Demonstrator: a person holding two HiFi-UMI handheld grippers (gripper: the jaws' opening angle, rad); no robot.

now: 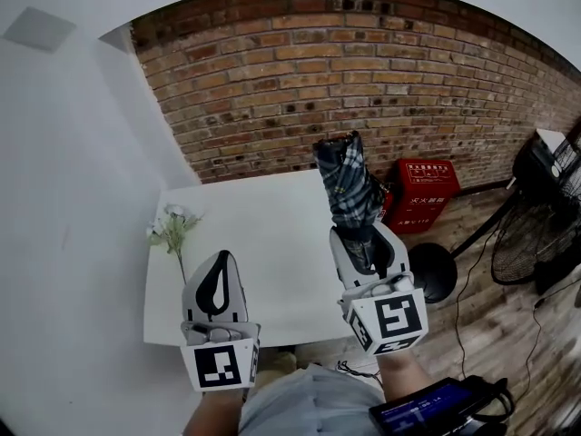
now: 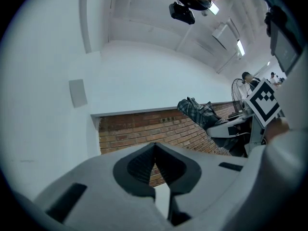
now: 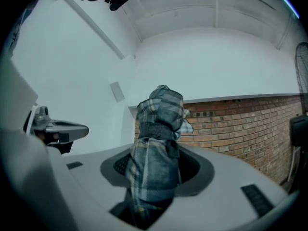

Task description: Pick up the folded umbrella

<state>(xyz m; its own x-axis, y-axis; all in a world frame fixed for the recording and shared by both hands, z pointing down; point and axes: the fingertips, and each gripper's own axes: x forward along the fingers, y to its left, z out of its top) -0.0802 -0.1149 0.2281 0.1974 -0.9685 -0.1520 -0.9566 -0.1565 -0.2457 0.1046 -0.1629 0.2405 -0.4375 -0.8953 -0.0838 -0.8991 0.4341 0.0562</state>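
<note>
One folded umbrella [image 1: 349, 187] points lengthwise toward brick wall [image 1: 381, 71].

We see a folded umbrella [image 1: 349, 182] of plaid cloth, a left gripper [image 1: 220, 260] and right gripper [image 1: 365, 239] of matt grey plastic, a smooth matt table [image 1: 263, 234], a rough brick wall [image 1: 363, 71] far behind, and a wood-plank floor [image 1: 508, 330] at right.

Both tongs share a pale grey moulded shell with dark ribbed pads inside: left tongs [image 1: 219, 262], right tongs [image 1: 367, 242]. Each ends in a white cube with black square markers: left cube [image 1: 219, 367], right cube [image 1: 392, 320]. The person wears a light grey-blue top [image 1: 309, 405].
</note>
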